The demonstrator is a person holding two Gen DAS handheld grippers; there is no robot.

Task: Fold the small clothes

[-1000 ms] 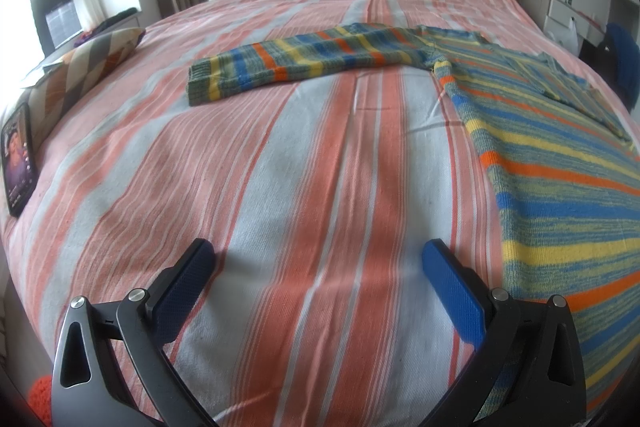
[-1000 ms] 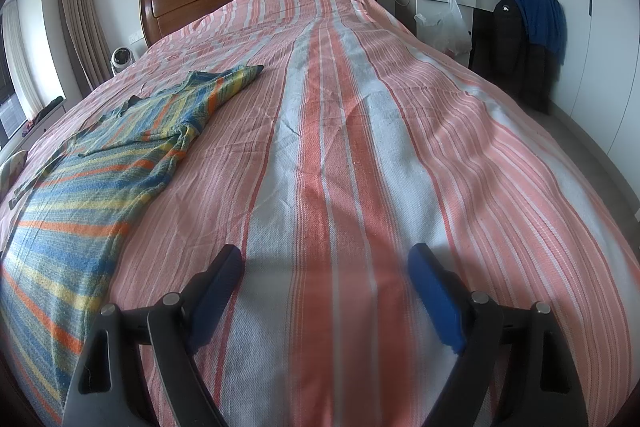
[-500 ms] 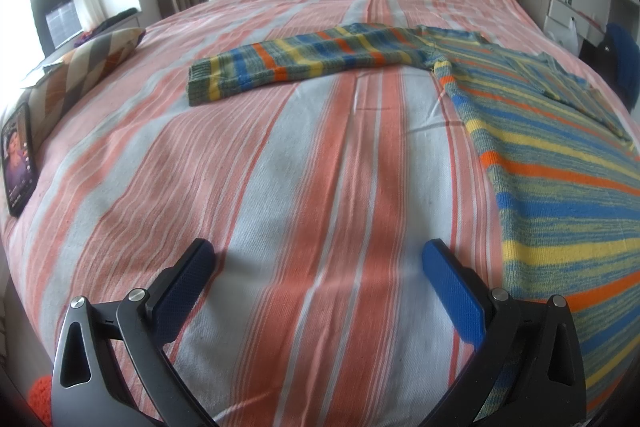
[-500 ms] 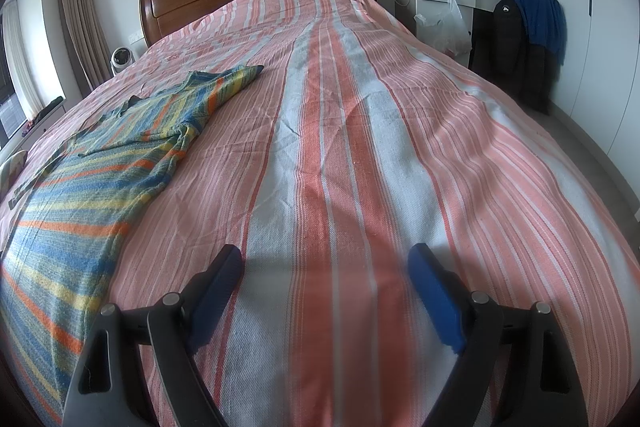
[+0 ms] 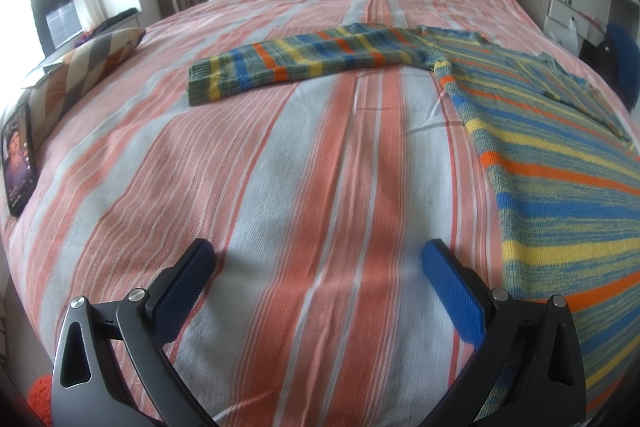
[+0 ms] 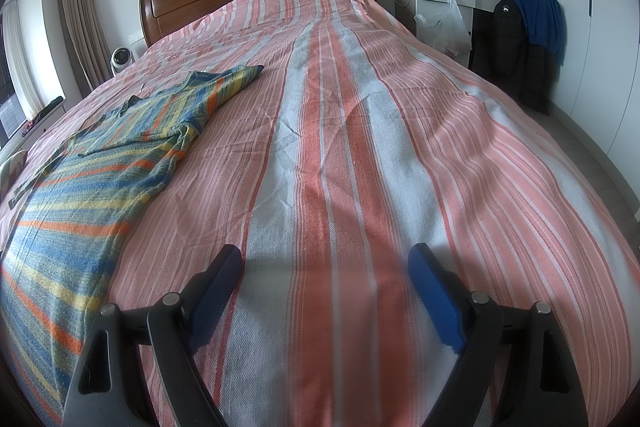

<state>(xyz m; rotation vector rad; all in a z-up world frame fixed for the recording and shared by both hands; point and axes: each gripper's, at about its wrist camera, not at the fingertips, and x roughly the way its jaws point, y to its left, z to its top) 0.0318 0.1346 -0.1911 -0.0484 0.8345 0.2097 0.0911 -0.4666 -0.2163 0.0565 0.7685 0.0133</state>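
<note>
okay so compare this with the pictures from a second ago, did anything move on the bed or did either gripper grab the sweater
Nothing visibly changed. The striped sweater lies spread flat on the bed just as before, one sleeve stretched out to the side. The left gripper and the right gripper both hang open over bare bedspread, holding nothing, in the same spots as before.

No legible text; small white logo on black jacket (image 6: 507,27) unreadable.
</note>
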